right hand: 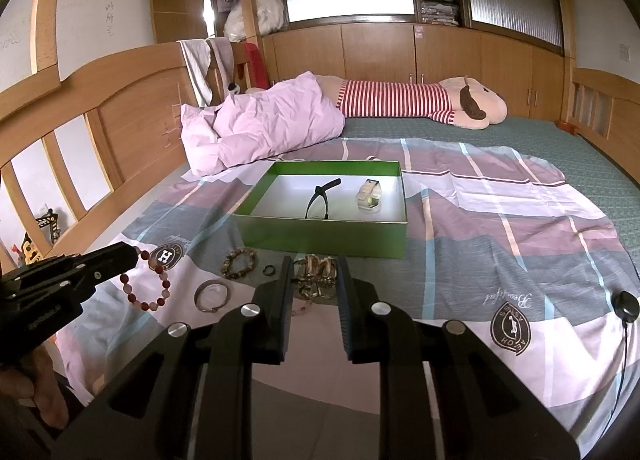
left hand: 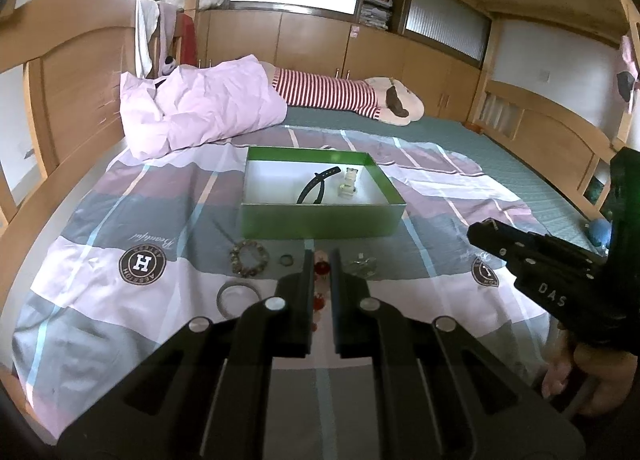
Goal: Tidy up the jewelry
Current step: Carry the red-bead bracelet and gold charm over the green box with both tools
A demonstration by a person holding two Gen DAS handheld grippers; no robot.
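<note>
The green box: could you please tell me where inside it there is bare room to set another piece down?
The green box has bare floor between its left wall and the black strap. Only a narrow strip lies right of the pale watch. In front of the box, jewelry crowds the bedspread.

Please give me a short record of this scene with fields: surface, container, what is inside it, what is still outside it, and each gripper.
surface: patterned sheet on a bed
container: green box, open
inside: black band; pale watch
outside: brown bead bracelet; dark ring; silver bangle; gold-toned pieces
left gripper: shut on red bead bracelet
right gripper: narrowly open, holds nothing
</note>
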